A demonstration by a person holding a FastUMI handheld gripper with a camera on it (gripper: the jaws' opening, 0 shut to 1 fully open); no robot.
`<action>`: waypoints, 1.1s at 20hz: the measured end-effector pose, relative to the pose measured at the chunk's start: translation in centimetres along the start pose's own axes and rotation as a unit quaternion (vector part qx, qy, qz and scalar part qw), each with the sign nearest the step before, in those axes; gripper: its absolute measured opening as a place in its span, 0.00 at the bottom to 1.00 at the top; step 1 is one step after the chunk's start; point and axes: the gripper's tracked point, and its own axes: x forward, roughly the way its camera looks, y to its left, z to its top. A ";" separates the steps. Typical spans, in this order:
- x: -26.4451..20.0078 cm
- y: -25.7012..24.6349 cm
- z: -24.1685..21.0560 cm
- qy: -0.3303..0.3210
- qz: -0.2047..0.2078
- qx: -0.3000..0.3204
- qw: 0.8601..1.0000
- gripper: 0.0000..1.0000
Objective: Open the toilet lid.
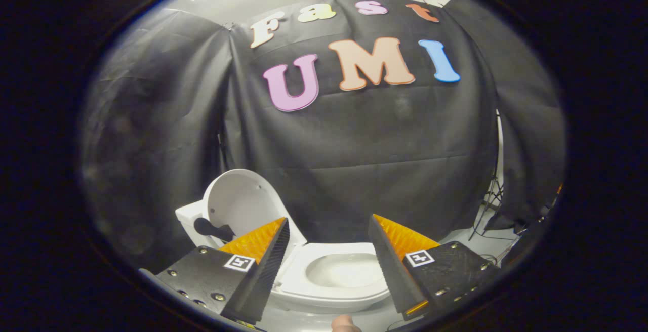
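Spread wide, the gripper (329, 251) holds nothing: its two fingers (263, 266) stand well apart with open air between them, tilted down over the toilet. Each finger carries a ribbed inner pad and a small square marker on its upper face, and screws show along the outer plates. At the very bottom, between the finger bases, a small rounded bit of what looks like a person's fingertip (346, 323) pokes into sight.

Just ahead of the fingers and below them sits the white toilet (334, 296). Its seat ring (324, 251) lies flat on the bowl, and the bowl's hollow (347, 271) shows in the gap between the two fingers. The toilet lid (238, 203) is already raised: it stands upright behind the seat, leaning back toward the tank (188, 219), with its pale underside facing the gripper. The left finger's tip overlaps the lid's lower edge in the view; whether it touches cannot be told. A dark shape (212, 229) sits at the foot of the lid near the hinge, too unclear to name.

Beyond the toilet hangs the booth's black cloth wall (385, 170), creased and draped down to a pale floor (486, 243). Off to the right, past the right finger, thin stand legs (488, 205) and some cables rest on the floor.
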 end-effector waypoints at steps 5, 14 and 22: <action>-0.5 -4.5 -0.8 0.000 -0.033 0.012 0.999 0.92; -1.0 -6.9 -3.8 0.015 -0.064 -0.017 0.998 0.92; -0.5 -4.7 -5.5 0.020 -0.058 -0.048 0.997 0.92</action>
